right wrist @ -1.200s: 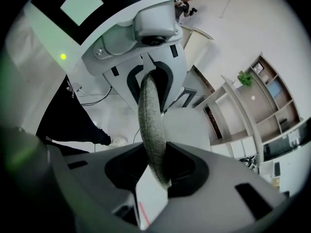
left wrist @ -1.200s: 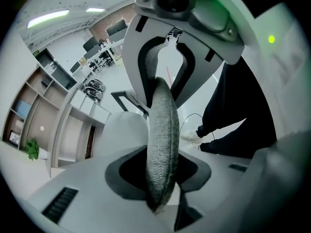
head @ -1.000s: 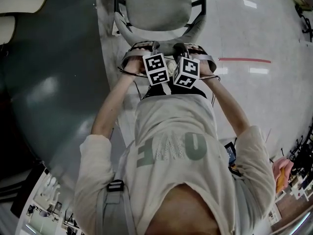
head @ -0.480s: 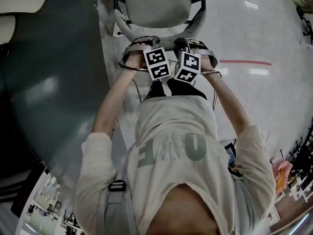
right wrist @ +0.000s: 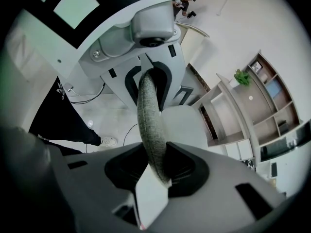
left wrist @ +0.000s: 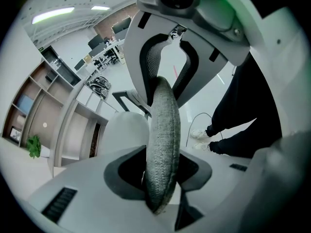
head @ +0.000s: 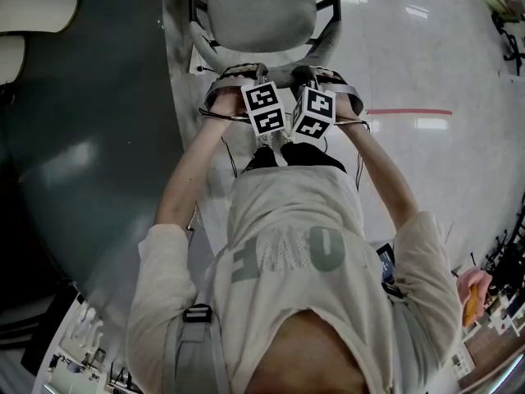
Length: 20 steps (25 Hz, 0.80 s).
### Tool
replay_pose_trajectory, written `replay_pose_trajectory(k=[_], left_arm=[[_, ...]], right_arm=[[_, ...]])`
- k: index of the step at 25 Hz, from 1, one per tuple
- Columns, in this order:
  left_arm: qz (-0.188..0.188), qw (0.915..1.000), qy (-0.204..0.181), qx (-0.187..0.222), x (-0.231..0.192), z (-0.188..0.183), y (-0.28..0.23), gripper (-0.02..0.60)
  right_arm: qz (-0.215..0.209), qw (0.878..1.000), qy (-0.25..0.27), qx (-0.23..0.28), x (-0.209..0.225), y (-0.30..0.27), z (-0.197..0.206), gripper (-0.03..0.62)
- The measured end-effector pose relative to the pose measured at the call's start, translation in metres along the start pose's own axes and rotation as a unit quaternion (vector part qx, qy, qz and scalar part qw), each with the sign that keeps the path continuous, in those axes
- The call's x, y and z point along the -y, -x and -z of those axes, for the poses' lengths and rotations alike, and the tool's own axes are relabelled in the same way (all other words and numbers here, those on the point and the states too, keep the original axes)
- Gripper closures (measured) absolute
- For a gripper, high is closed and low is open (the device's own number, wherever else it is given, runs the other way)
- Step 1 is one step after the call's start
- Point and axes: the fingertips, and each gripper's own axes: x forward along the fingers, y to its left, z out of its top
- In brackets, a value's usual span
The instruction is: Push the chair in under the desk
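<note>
The left gripper and the right gripper are each clamping the top edge of the grey backrest, side by side. The chair is standing on the far side, just right of the dark desk.

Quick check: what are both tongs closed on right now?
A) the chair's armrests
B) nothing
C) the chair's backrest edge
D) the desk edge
C: the left tongs and right tongs each pinch the grey fabric backrest edge between their jaws.
</note>
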Motion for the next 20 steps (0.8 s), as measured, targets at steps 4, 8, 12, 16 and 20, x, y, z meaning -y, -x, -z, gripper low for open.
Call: replay_pose_trajectory(k=[4,8,12,16,20], left_arm=[[0.004,1.0,-0.002,0.0,-0.02,0.003,0.0,0.436],[0.009,1.0,-0.001,-0.003,-0.034,0.012,-0.005,0.436],[0.017,0.9998,0.003,-0.012,-0.044,0.006,-0.019,0.436],[0.019,0.9996,0.008,-0.022,-0.058,-0.004,-0.021,0.436],[0.021,0.9994,0.013,-0.026,-0.079,-0.002,-0.023,0.436]], right_arm=[[0.006,1.0,-0.005,0.001,0.019,-0.003,-0.008,0.482],[0.005,1.0,-0.011,0.004,0.032,-0.012,-0.017,0.479],[0.002,1.0,-0.014,0.007,0.043,-0.02,-0.01,0.476],[-0.003,1.0,-0.002,0.021,0.059,-0.02,-0.002,0.477],[-0.017,0.999,0.006,0.035,0.078,-0.023,-0.009,0.477]])
